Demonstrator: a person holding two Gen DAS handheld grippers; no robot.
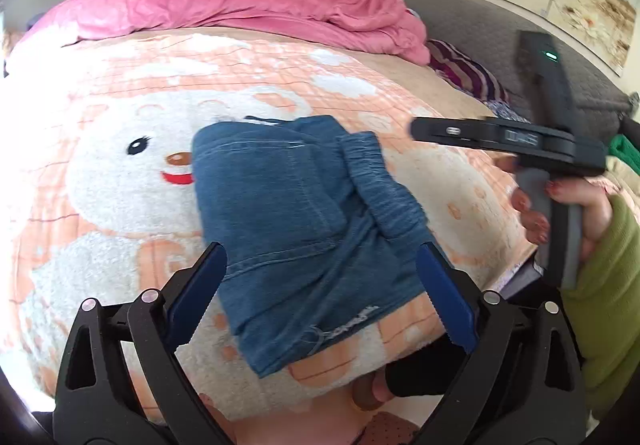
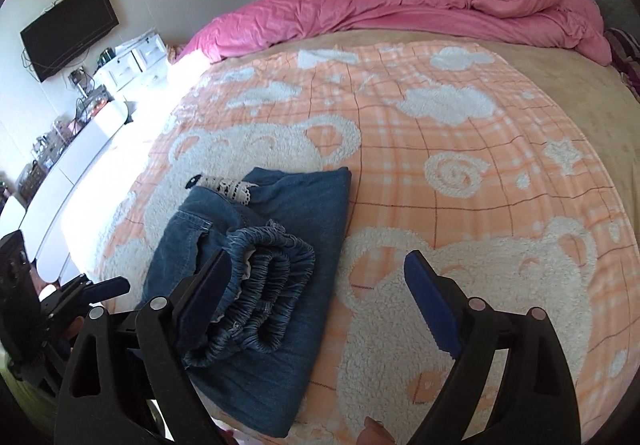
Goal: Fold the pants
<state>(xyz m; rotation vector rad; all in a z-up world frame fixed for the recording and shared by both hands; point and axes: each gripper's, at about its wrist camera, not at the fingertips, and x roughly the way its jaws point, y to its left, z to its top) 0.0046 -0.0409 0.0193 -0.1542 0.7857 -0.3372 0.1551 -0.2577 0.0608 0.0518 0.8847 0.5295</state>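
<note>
Now the folded pants (image 1: pixel 296 221) lay on the blanket (image 2: pixel 460 173); left claw (image 1: pixel 320 285) and right claw (image 2: pixel 316 297) hovered near, both released.

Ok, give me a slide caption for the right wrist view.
Folded denim pants rest on the bear-patterned blanket; the right gripper hovers with open jaws, holding nothing.
</note>
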